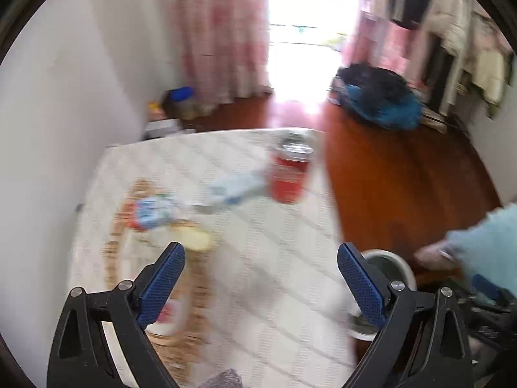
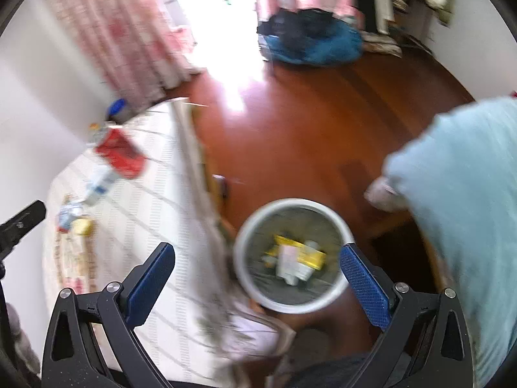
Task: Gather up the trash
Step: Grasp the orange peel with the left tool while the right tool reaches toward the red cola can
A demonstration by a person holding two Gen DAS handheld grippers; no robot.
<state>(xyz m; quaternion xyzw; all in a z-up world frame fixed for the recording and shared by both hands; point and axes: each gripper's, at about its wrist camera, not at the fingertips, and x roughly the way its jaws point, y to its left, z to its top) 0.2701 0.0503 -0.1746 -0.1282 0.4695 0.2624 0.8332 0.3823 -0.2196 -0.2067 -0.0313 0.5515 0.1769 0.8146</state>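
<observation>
Both views are blurred. My left gripper [image 1: 261, 253] is open and empty above a white quilted mattress [image 1: 274, 258]. Ahead of it lie a crumpled blue-and-red wrapper [image 1: 152, 213], a yellow piece [image 1: 197, 237], a clear plastic bottle [image 1: 234, 189] and a red packet [image 1: 290, 174]. My right gripper [image 2: 257, 255] is open and empty above a round white-rimmed bin [image 2: 294, 255] on the floor, which holds yellow and white trash [image 2: 297, 255]. The bin's rim also shows in the left wrist view [image 1: 387, 258]. The red packet [image 2: 121, 153], bottle [image 2: 100, 182] and wrapper [image 2: 69, 215] show at the left of the right wrist view.
A red-brown wooden floor [image 1: 404, 174] lies right of the mattress. A blue and black bag [image 1: 381, 100] sits by pink curtains [image 1: 223, 32]. Clothes hang at the far right [image 1: 458, 32]. A white wall [image 1: 64, 97] runs along the left. A person's light blue clothing [image 2: 462, 194] is at right.
</observation>
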